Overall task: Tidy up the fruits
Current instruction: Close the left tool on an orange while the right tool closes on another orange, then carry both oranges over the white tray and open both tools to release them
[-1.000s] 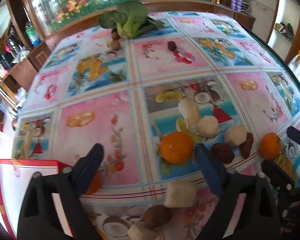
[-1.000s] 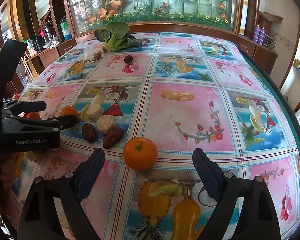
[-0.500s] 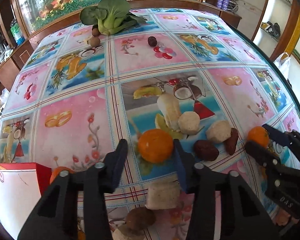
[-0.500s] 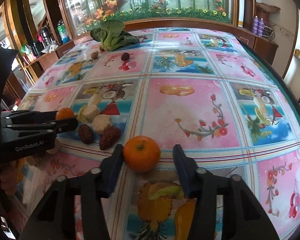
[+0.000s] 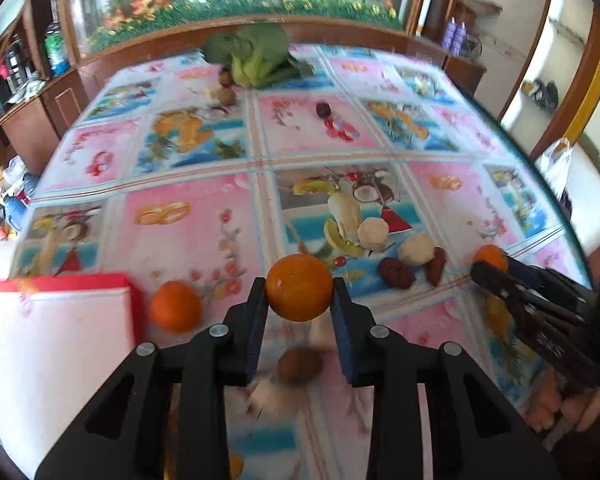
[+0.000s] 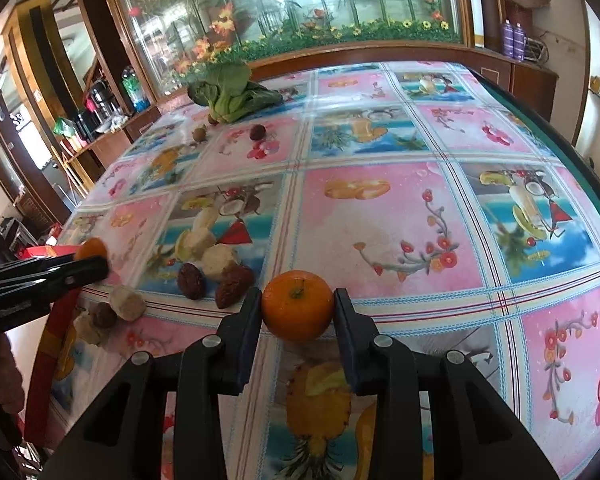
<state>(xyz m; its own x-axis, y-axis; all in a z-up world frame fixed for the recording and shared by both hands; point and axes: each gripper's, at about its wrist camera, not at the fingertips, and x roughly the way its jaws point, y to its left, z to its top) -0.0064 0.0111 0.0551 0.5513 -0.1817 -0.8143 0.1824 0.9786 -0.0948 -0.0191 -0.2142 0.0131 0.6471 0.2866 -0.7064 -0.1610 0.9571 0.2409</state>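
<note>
Near the front edge of the desk (image 6: 380, 208), both of my grippers are clamped on fruit. My left gripper (image 5: 300, 300) has its fingers (image 5: 258, 320) pressed against the sides of an orange (image 5: 300, 293), which seems lifted clear of the cloth, though blur in that view makes it hard to be sure. My right gripper (image 6: 298, 312) has its fingers (image 6: 344, 320) closed tight on a second orange (image 6: 298, 305), stem facing up, low over the desk's front edge.

Toward the desk's left front corner a third orange (image 5: 175, 306) lies just beside a red-rimmed white box (image 5: 56, 360). Between my two grippers sit pale peeled chunks (image 6: 219, 259) and two dark red dates (image 6: 191, 280), touching one another in a loose cluster. More pale pieces and a brown round fruit (image 5: 300, 365) lie under my left gripper, too smeared to name. At the far edge a green leafy vegetable (image 6: 230, 92) rests with small brown fruits (image 6: 199, 133) near it and a dark plum-like one (image 6: 257, 133) a little nearer the middle.
</note>
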